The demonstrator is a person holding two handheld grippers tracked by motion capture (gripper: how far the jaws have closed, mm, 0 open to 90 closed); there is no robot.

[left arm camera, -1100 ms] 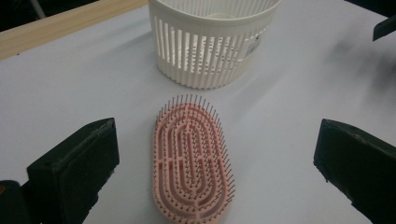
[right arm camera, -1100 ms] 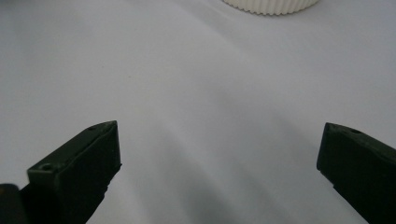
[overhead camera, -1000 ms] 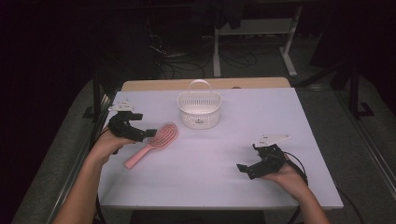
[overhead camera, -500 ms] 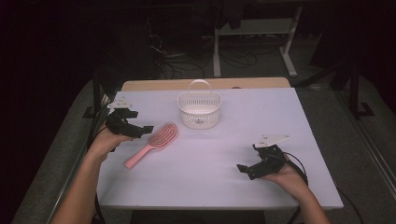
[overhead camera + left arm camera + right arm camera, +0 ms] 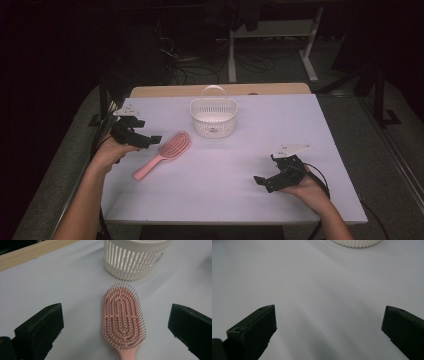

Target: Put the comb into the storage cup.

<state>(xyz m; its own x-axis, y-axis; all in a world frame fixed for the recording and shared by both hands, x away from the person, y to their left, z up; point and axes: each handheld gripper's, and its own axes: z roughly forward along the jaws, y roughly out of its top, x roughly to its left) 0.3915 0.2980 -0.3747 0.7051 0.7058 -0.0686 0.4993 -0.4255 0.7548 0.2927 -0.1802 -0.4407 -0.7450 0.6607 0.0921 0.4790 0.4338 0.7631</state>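
In the left gripper view, the pink plastic hairbrush loses its handle past the bottom edge, and the white slotted plastic basket is cut off at the top. In the right gripper view, just the basket's bottom rim peeks in.

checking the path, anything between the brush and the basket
Nothing: bare table separates the brush from the basket, clearest in the left gripper view.

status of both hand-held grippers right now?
Left hand-held gripper: open, empty, jaws either side of the pink hairbrush, not touching it.
Right hand-held gripper: open, empty, over bare table.
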